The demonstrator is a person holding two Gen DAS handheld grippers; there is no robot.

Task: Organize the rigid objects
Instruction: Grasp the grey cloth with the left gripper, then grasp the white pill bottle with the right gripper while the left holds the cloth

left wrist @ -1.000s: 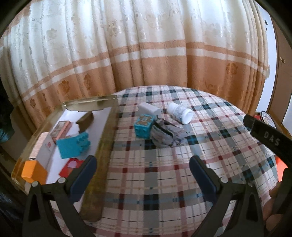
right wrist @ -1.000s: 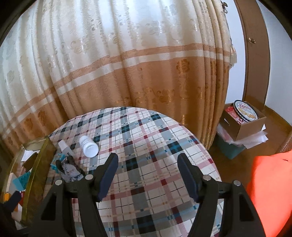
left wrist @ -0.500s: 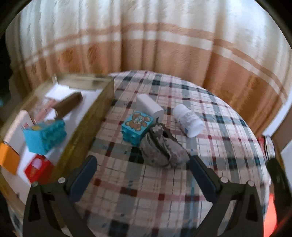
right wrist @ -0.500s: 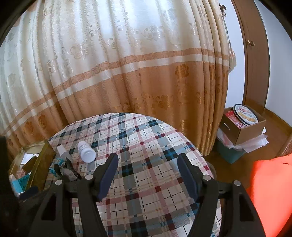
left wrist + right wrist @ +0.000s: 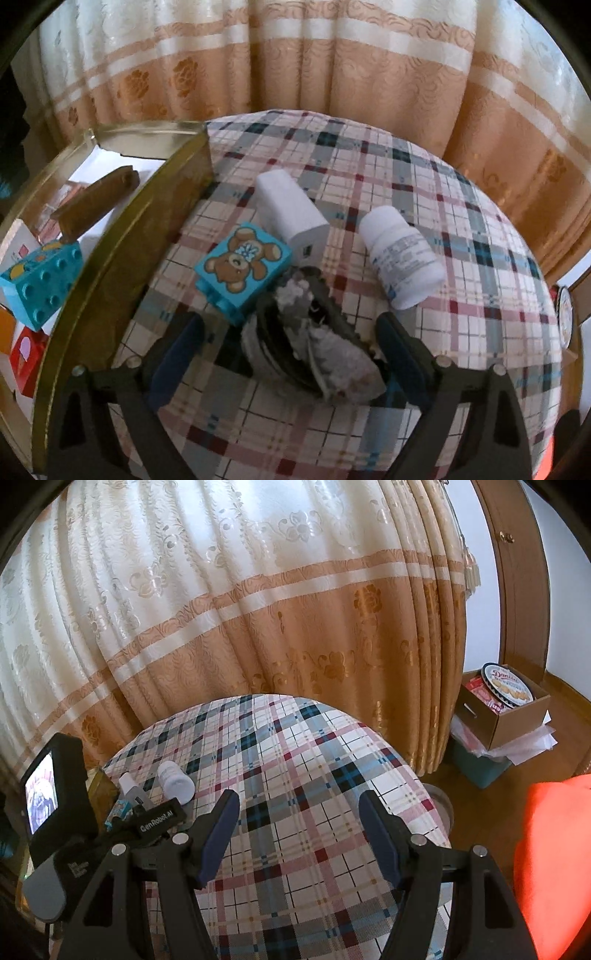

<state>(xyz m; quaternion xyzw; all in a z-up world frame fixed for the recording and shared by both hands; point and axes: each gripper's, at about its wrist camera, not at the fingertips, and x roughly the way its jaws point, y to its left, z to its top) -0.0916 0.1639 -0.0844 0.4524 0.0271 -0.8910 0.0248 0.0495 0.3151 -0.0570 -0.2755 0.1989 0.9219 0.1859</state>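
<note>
We count two teal blocks (image 5: 243, 269) (image 5: 38, 278), one white bottle (image 5: 400, 260), one white box (image 5: 291, 214), one grey shell (image 5: 314, 347), one brown stick (image 5: 96, 205).

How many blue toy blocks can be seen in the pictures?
2. The bear block lies on the tablecloth, beside the tray and touching the grey shell. The studded block lies inside the tray. The tray's cut-off near end may hide others.

both handheld grippers share one build: black angular frames with triangular cut-outs, silver screw heads at the finger joints and dark blue pads lining the fingers. the left gripper (image 5: 290, 341) and right gripper (image 5: 299, 834) look alike. seen from the right wrist, the left unit carries a small lit screen and white "genrobot.ai" lettering.
</note>
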